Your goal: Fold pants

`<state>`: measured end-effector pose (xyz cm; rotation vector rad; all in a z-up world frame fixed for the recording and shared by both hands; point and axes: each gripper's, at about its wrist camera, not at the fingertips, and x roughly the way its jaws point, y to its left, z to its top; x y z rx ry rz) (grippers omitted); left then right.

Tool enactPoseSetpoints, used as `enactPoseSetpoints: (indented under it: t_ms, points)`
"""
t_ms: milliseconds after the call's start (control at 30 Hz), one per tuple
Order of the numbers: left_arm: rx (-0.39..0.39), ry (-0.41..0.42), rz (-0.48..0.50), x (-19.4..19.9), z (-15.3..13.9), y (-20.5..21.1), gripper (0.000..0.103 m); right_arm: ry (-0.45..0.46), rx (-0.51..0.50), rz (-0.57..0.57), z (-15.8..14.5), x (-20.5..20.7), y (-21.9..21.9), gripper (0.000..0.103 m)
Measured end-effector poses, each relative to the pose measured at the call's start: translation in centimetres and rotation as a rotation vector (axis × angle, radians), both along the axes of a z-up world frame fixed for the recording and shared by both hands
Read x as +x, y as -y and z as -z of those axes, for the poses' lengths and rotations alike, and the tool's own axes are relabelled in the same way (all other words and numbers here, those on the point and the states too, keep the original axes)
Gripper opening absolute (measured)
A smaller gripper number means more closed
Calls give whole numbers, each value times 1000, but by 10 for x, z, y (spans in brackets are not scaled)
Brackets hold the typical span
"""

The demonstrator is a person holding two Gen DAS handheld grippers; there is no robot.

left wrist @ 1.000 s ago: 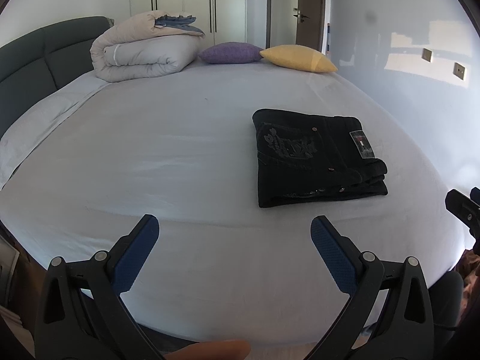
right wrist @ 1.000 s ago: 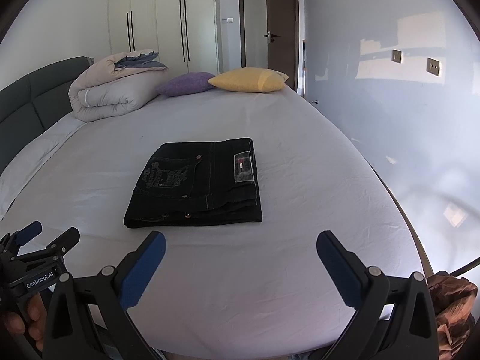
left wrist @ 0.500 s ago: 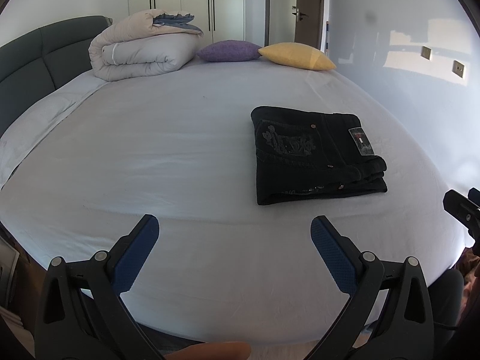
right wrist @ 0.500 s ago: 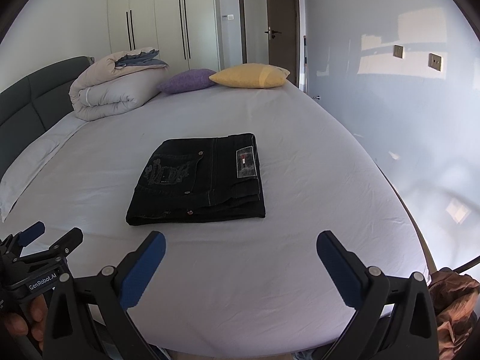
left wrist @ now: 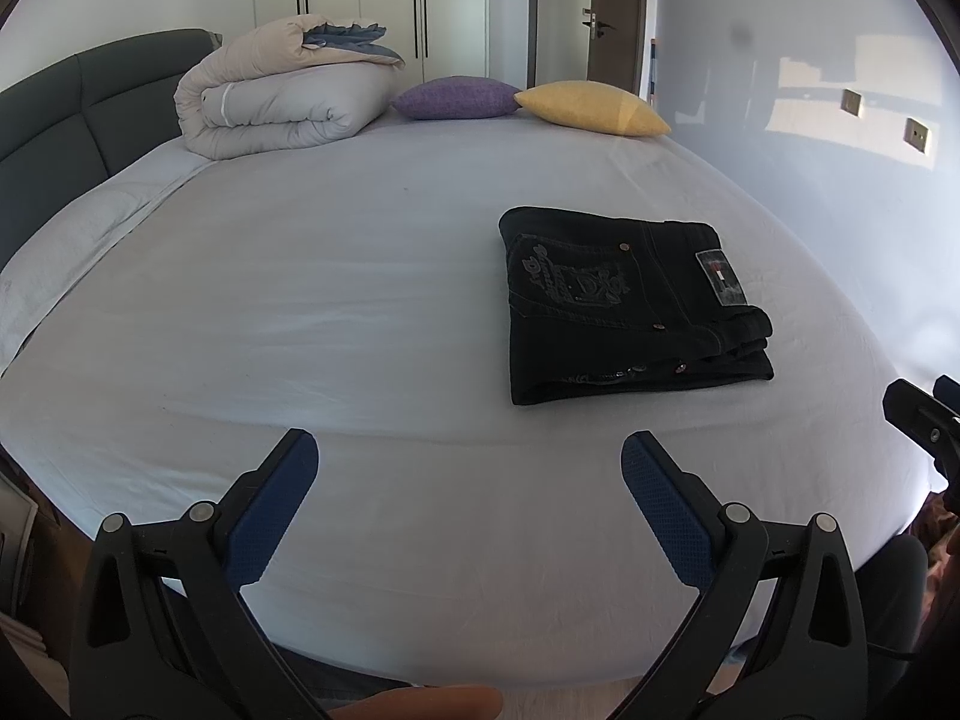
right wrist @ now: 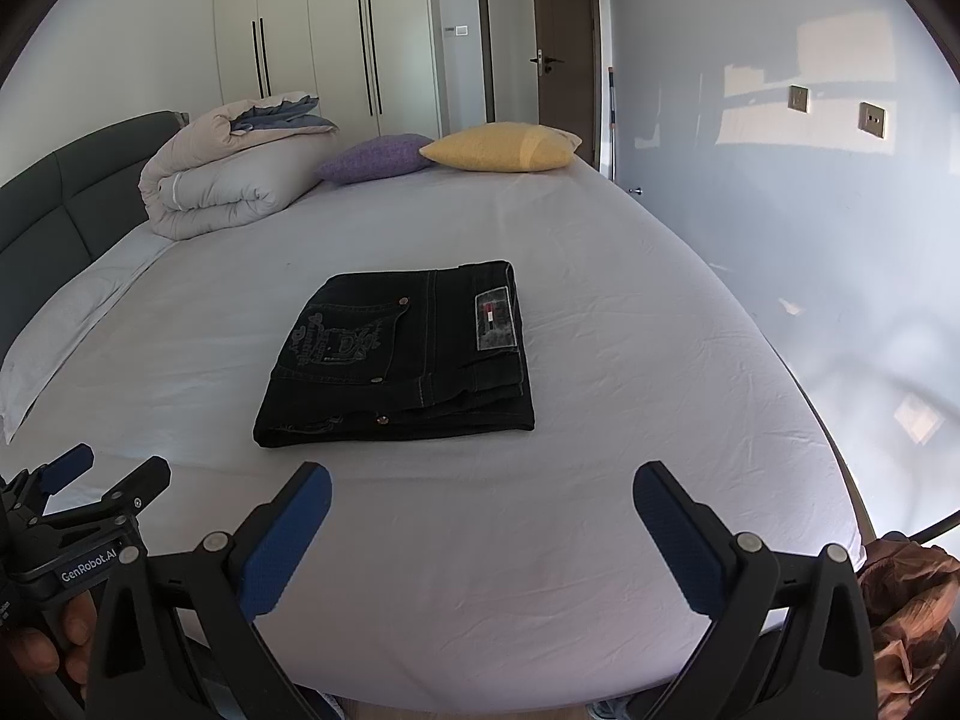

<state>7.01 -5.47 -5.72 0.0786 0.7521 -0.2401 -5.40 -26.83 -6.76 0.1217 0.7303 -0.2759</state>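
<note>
Black jeans (left wrist: pixel 630 306) lie folded into a flat rectangle on the white bed sheet (left wrist: pixel 336 312), right of centre in the left wrist view. In the right wrist view the jeans (right wrist: pixel 402 354) lie straight ahead of me. My left gripper (left wrist: pixel 469 462) is open and empty near the bed's front edge, well short of the jeans and to their left. My right gripper (right wrist: pixel 482 486) is open and empty, a short way in front of the jeans. Neither gripper touches the cloth.
A rolled beige duvet (left wrist: pixel 282 102), a purple cushion (left wrist: pixel 456 97) and a yellow cushion (left wrist: pixel 591 108) lie at the far end of the bed. A dark headboard (left wrist: pixel 78 120) stands on the left. A wall runs along the right side (right wrist: pixel 810 240).
Both grippers have drawn back a little and risen slightly. The jeans have not moved. Both grippers stay open.
</note>
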Motion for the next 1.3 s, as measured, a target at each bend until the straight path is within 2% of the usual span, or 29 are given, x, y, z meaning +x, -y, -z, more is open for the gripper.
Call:
enactPoseSetpoints:
  t_ms: [1300]
  points:
    - [1,-4,-1,0,0,0,103,-1,2,-2,1,0,-3,103]
